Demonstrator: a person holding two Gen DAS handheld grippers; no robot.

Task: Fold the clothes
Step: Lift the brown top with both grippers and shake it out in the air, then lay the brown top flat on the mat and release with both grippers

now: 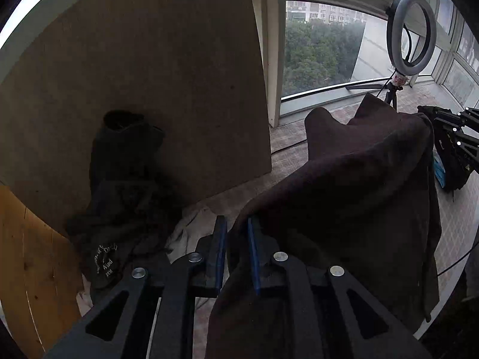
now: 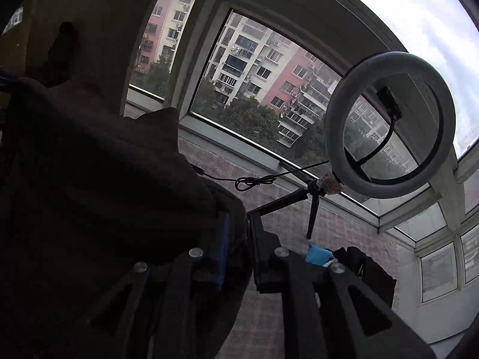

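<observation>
Dark brown garment (image 1: 353, 179) held aloft, stretched between both grippers: left gripper (image 1: 236, 233) clamped on one edge, right gripper (image 2: 239, 227) clamped on the other; dark clothes pile (image 1: 119, 209) lies below by the board (image 1: 149, 74)

The only readable lettering sits on a dark crumpled garment (image 1: 119, 239) lying low at the near left of the left wrist view. It carries a small white print: a curved line of script too distorted to make out, under it a word that ends in "ind", likely "Wind", and below that three tiny capitals too small to tell. A yellow mark shows on a black bag (image 2: 363, 272) at the right of the right wrist view, unreadable.
</observation>
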